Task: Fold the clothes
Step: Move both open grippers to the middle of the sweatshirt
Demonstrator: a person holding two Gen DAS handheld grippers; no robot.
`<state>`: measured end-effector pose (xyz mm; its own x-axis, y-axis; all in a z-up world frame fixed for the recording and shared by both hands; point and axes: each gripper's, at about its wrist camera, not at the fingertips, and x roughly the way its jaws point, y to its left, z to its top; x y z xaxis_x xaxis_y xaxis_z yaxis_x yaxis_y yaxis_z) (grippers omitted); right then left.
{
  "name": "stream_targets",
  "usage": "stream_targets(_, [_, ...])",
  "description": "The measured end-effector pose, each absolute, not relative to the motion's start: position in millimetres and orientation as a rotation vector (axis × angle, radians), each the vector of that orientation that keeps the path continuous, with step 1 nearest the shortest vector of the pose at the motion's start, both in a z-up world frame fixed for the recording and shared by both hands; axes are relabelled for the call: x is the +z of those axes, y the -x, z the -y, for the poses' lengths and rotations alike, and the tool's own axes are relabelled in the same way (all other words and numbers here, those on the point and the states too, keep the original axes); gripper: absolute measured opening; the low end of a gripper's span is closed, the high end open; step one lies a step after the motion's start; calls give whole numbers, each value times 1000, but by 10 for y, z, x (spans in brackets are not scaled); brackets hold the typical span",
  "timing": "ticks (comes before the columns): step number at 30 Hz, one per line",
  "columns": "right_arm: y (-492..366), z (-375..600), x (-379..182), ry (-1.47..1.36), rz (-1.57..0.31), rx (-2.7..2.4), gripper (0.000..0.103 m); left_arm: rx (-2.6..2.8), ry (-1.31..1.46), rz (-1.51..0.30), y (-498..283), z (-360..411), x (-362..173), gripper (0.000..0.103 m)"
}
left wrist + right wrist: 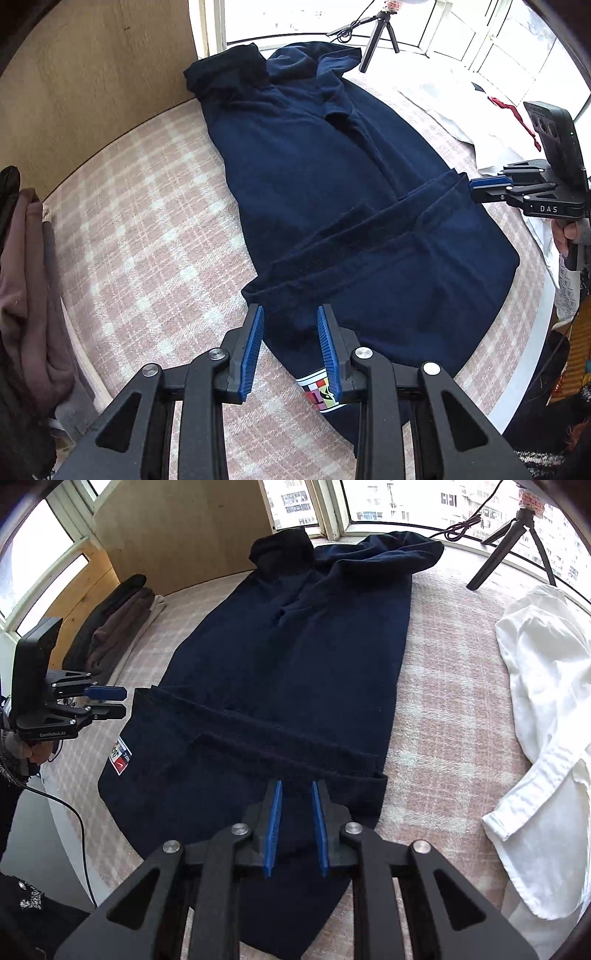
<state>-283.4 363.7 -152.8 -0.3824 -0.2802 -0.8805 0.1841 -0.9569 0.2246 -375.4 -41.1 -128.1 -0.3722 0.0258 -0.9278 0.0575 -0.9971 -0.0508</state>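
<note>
A navy fleece garment lies lengthwise on the plaid bed cover, its near end folded up into a band across it. A colourful label shows at the near left edge. My left gripper hovers over that edge with its jaws open and nothing pinched; in the right wrist view the left gripper stands just clear of the cloth. My right gripper is over the folded band, its pads a narrow gap apart with flat cloth below. In the left wrist view the right gripper meets the band's far corner.
A crumpled white shirt lies to the right of the garment. A stack of folded dark and brown clothes sits at the left by a wooden board. A small black tripod stands near the window.
</note>
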Motion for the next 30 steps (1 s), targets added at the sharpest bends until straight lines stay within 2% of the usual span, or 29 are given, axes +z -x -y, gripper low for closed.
stream_targets(3, [2866,-3442,-1621,-1594,-5,-2368,17,-2548,-1750,-139,3786,464,-1433,29])
stream_targets(6, [2781,-3600,-1653,-1612,36,-2345,17,-2563,-1767,-224,3821,495,-1519,2])
stream_targets(7, [2790,-3660,-1656,-1625,29,-2361,17,-2569,-1757,-221,3814,494,-1510,2])
stream_targets(8, [2799,-3721,-1660,-1638,22,-2377,17,-2566,-1735,-208,3800,517,-1492,2])
stream_targets(10, [2805,-3840,-1665,-1650,63,-2389,9,-2548,-1702,-306,3773,662,-1490,2])
stream_targets(11, [2803,-3898,-1667,-1652,101,-2387,9,-2540,-1705,-355,3768,720,-1508,3])
stream_targets(13, [2798,-4000,-1667,-1655,168,-2383,9,-2538,-1719,-328,3766,713,-1493,13])
stream_targets(14, [2793,-3984,-1648,-1656,160,-2386,12,-2539,-1725,-302,3765,698,-1477,14])
stream_targets(16, [2766,-3962,-1585,-1627,163,-2388,16,-2554,-1714,-277,3738,680,-1410,26])
stream_targets(17, [2746,-3937,-1554,-1593,171,-2382,20,-2577,-1685,-292,3697,684,-1336,27])
stream_targets(19, [2722,-3861,-1573,-1580,139,-2379,27,-2626,-1635,-335,3606,694,-1202,28])
stream_targets(22, [2734,-3825,-1658,-1609,71,-2389,28,-2652,-1632,-365,3489,688,-1183,29])
stream_targets(24, [2754,-3888,-1637,-1632,152,-2383,28,-2594,-1656,-337,3462,674,-1266,28])
stream_targets(26, [2763,-3848,-1522,-1561,175,-2369,28,-2574,-1653,-428,3375,741,-1304,28])
stream_targets(30, [2997,-3486,-1386,-1473,28,-2304,28,-2564,-1646,-444,3301,726,-1340,28])
